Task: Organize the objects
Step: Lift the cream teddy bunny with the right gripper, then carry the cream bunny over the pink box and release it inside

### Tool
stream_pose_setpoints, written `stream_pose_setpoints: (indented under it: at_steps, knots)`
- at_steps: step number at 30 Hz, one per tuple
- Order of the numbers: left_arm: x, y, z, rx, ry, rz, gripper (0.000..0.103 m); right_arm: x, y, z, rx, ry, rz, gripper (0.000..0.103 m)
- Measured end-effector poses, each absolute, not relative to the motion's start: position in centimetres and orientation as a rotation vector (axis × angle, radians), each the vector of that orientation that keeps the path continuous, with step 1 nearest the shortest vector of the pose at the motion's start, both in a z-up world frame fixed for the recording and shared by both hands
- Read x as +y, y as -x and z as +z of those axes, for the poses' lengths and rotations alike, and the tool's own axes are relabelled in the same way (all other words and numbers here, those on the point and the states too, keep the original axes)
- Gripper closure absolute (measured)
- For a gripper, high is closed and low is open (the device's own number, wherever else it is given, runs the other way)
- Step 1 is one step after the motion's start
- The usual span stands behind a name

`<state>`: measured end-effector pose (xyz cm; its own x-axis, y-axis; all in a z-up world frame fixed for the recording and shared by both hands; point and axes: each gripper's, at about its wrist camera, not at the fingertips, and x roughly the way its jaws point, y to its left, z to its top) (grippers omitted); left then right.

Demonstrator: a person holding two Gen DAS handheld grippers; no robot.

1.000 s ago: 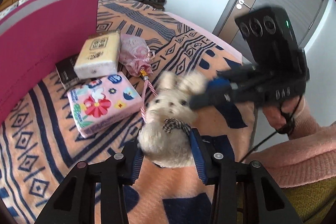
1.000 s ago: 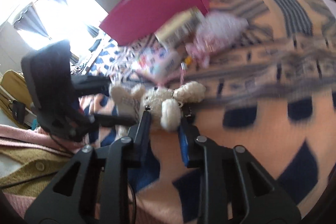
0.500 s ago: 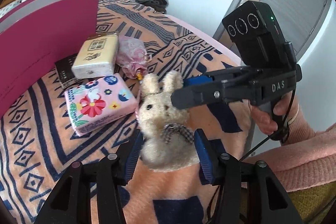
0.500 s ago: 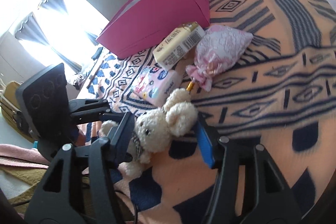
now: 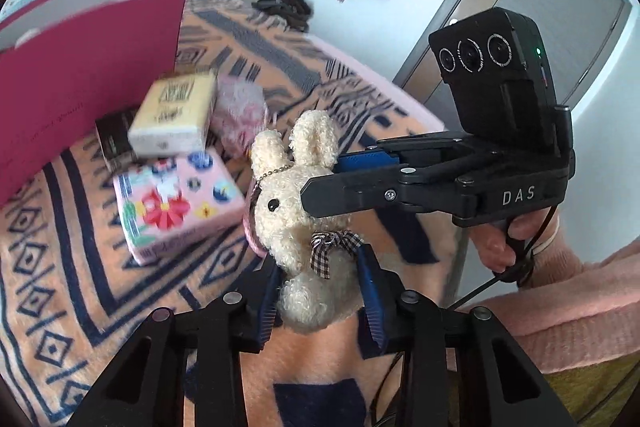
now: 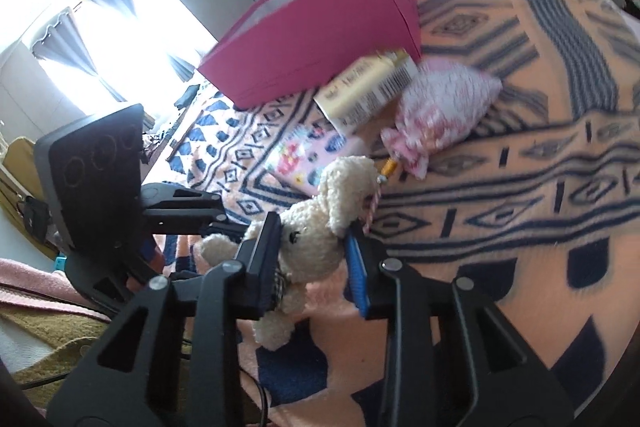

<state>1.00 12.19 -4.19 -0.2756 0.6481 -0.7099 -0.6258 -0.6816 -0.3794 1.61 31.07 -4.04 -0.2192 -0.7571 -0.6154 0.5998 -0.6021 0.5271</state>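
The plush bunny (image 5: 298,211) is held up just above the patterned blanket (image 5: 60,291) on the bed, caught between both grippers at once. The left gripper (image 5: 318,291) has just closed its fingers and now pinches the toy's round lower body, the blue pads sinking into the fleece on both sides. The right gripper (image 6: 312,251) has also just been narrowing and squeezes the head from the side, one finger by the eye and the other behind the ears. The toy looks very light and soft, so it should squash rather than slip; its curly pile gives the pads good bite, while the ears, the checked bow and the small bead chain at its neck are floppy and poor places to hold. The body or head are the sound places to take it, and one gripper would likely be enough. The only container is the pink box (image 5: 84,67), open-topped and standing beyond the other items; its pale inside is barely visible and I cannot tell whether anything lies in it. Beside it on the blanket lie a cream tissue pack (image 5: 174,113), a floral pink pack (image 5: 176,199), a small dark box (image 5: 114,143) and a folded pink umbrella (image 6: 444,111).
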Motion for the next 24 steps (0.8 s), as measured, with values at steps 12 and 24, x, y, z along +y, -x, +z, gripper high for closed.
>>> stream_pose_setpoints:
  at_steps: [12,24]
  knots:
    - [9.8,3.6,2.8,-0.038,0.995,2.210,0.066,27.3,1.9,4.5,-0.032,-0.838,-1.998,0.073]
    - [7.6,10.9,6.4,-0.052,0.952,2.354,0.066,22.5,8.9,9.1,0.046,-0.682,-2.014,0.075]
